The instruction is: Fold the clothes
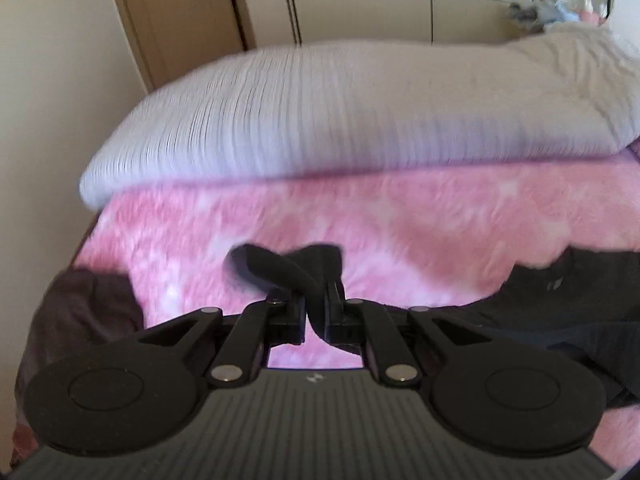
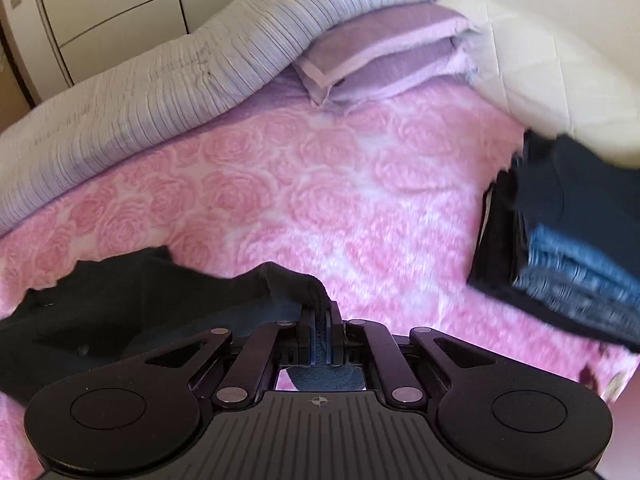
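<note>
A pink rose-patterned blanket [image 2: 320, 184] is serving as the folding surface, with a grey striped duvet [image 1: 320, 112] lying along its far side. A stack of folded clothes [image 2: 568, 248] is sitting far right, likely finished work. The black garment [image 2: 120, 304] is sagging near left. The right gripper [image 2: 319, 316] is clamping its edge; the left gripper [image 1: 316, 304] is pinching another black fold between closed jaws.

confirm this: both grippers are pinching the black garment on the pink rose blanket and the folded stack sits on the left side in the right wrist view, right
Not quite. The folded stack sits at the right edge of the right wrist view, not the left. The rest holds: the left gripper and right gripper both pinch the black garment on the pink rose blanket.
</note>
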`<state>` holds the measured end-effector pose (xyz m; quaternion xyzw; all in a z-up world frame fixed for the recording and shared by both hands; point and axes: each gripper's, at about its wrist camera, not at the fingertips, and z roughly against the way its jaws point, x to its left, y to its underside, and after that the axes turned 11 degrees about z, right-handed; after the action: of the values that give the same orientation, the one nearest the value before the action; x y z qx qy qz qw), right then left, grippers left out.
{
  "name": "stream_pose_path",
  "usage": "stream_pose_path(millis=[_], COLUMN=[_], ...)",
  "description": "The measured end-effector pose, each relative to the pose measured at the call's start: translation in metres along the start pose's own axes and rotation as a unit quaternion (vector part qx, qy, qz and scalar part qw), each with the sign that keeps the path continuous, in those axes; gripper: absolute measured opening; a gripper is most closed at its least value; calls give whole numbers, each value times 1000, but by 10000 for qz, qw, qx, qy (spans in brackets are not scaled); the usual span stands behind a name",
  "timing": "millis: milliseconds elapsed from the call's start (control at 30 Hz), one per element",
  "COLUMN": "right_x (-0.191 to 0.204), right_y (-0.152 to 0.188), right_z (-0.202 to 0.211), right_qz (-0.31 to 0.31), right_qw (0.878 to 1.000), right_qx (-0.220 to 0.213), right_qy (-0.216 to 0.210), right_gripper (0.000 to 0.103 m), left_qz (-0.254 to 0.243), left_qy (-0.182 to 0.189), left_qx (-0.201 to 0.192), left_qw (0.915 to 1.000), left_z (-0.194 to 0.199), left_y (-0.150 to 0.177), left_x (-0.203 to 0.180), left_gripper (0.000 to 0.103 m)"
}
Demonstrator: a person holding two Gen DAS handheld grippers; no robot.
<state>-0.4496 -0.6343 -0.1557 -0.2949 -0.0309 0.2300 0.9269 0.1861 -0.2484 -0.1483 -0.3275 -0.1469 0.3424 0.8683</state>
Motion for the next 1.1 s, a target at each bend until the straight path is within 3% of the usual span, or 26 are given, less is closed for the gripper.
stream_pose_path(millis=[200,367,433,533,600,667,700,767,833,900,933,967,1033,1067,1100], right_x=[-6,-34,-45,-52,-44,-30,-23,-8,8,19,26,32,44,50,53], right_y=[-44,-62,-65,-61,-53,-38,-29,-11,10,32,43,51,64,70,76], right_z=[9,-12,-25,-55,-64,-65,-66,-70,-77,-85,-89,-92,-95,-96,-98], right_qz=[406,764,887,1129,1242,1259,1258,1268,1239,1069,1041,1154,1528,1748,1928], right_qw=[9961,9842,9779,9673,9679,9789,9836,9893,9920,9923,9901,9865,9767,9712,9670], right_qx=[-225,-179,-85,177,151,-12,-40,14,173,440,587,691,849,893,919], right_qy=[753,1585,1893,2265,2181,1611,1296,724,173,-443,-742,-935,-1242,-1349,-1389], right_gripper=[3,3,3,12,41,46,47,48,48,49,49,50,51,52,54], left_qz=[54,-160,-287,-662,-1075,-1673,-1986,-2594,-3073,-3504,-3801,-4162,-5137,-5624,-5986], left_qy=[-102,-165,-201,-370,-354,-23,333,1203,2002,2771,3094,3271,3119,2989,2784], left_qx=[318,629,684,695,625,527,530,587,626,658,616,508,191,26,-42], left_qw=[9994,9978,9970,9947,9916,9845,9781,9565,9282,8923,8695,8469,7990,7709,7511], left_z=[-38,-55,-52,-36,-21,0,9,25,34,41,44,45,37,33,25], left_y=[18,28,33,45,59,81,94,123,154,186,204,222,260,279,293], left_x=[40,30,15,-20,-52,-100,-129,-190,-252,-316,-346,-369,-399,-413,-421], left_gripper=[7,8,13,34,35,38,42,47,53,56,58,59,60,59,46])
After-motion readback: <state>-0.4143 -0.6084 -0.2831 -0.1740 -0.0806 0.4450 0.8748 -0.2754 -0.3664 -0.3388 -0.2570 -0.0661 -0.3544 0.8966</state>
